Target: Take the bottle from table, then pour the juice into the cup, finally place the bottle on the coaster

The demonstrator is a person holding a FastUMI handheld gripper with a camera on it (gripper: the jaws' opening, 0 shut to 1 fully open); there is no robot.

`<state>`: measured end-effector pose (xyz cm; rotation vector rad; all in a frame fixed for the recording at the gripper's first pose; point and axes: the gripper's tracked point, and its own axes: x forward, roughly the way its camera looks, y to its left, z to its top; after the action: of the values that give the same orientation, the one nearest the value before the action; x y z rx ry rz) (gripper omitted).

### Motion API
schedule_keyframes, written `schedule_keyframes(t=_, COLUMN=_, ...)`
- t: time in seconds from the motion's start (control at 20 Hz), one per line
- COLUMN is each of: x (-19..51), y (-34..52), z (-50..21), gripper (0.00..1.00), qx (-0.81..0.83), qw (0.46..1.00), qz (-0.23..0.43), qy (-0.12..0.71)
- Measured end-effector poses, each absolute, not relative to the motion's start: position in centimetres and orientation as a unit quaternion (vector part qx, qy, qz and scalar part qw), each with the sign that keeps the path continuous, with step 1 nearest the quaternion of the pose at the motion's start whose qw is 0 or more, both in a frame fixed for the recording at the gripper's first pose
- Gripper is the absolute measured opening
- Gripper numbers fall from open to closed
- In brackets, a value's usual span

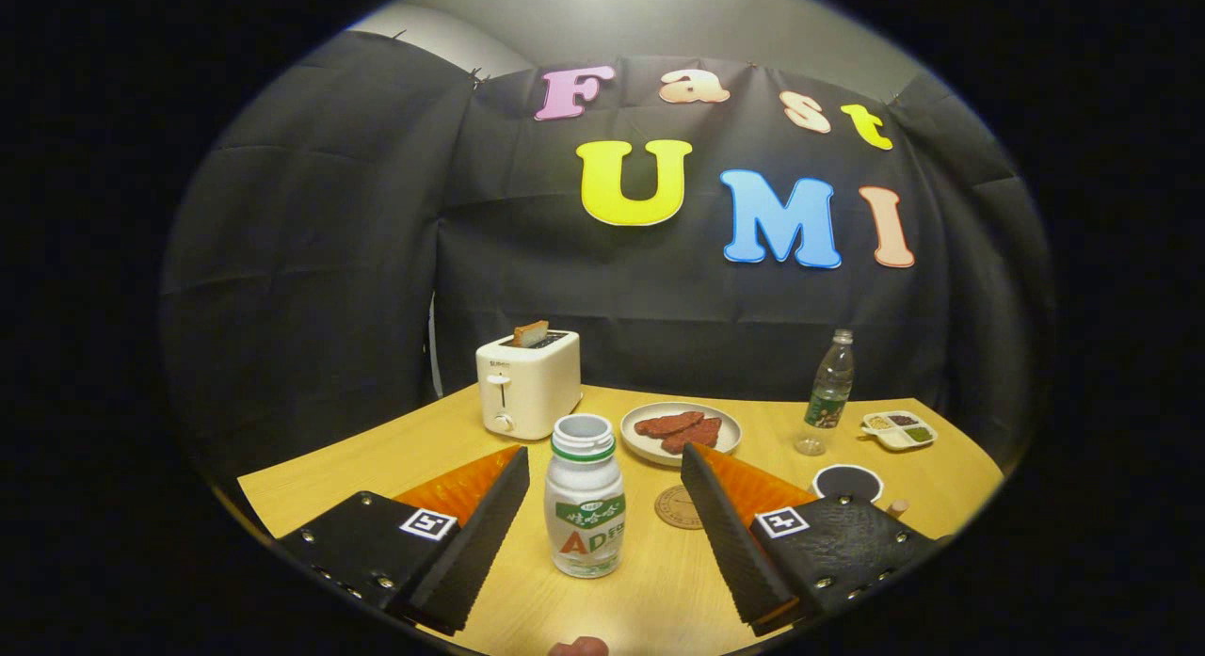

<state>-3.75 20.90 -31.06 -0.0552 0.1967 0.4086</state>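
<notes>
— Two fingers of the tongs (pixel 602 534) are spread wide, nothing gripped; the bottle (pixel 585 498) stands upright between them, uncapped, on the worktop (pixel 377 458).

— Light, smooth plastic is judged likely; grip is advised at mid-body, kept level. The coaster (pixel 676 506) lies just beside, the cup (pixel 847 483) beyond.

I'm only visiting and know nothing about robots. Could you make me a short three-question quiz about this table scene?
1. True or false: the gripper has its fingers closed on the white bottle.
2. What lies on the plate? A) bread B) brown meat slices C) fruit
3. Fill in: the toast sticks out of the ____.

Key: 1 false, the fingers stand open either side of the white bottle, apart from it. 2 B. 3 toaster.
</notes>
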Motion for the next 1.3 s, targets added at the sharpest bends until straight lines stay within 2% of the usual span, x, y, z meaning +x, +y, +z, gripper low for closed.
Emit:
schedule_keyframes(t=0.65, x=0.1, y=23.5, z=-39.4, gripper=1.0, qx=-0.073, qw=0.963, qz=0.22, qy=0.14)
schedule_keyframes(t=0.8, x=0.1, y=23.7, z=-39.5, gripper=0.76, qx=-0.061, qw=0.963, qz=0.219, qy=0.143)
schedule_keyframes(t=1.05, x=0.4, y=22.6, z=-37.8, gripper=0.67, qx=0.0, qw=0.968, qz=0.197, qy=0.154)
schedule_keyframes(t=1.3, x=1.8, y=18.8, z=-34.4, gripper=0.65, qx=0.135, qw=0.966, qz=0.146, qy=0.166)
